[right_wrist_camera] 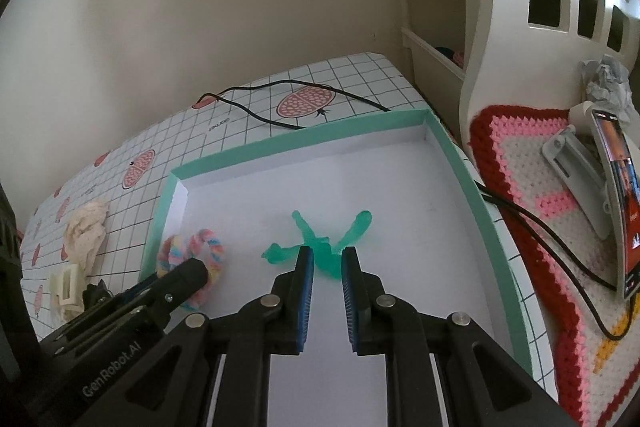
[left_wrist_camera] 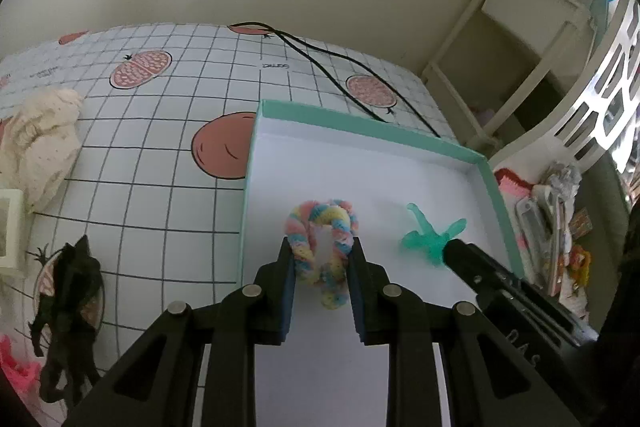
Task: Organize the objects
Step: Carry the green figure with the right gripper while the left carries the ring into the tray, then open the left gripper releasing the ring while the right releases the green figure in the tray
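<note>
Your left gripper (left_wrist_camera: pixel 322 251) grasps the pastel scrunchie (left_wrist_camera: pixel 320 227) inside the teal box (left_wrist_camera: pixel 372 125), your right gripper (right_wrist_camera: pixel 325 259) pinches the green clip (right_wrist_camera: pixel 320 247) at its 3 o'clock; lifting before releasing could drag both out.

My left hand-held gripper (left_wrist_camera: pixel 321 251) straddles the pastel scrunchie (left_wrist_camera: pixel 320 247) inside the teal box (left_wrist_camera: pixel 360 123); a green clip (left_wrist_camera: pixel 430 237) lies at three o'clock.
</note>
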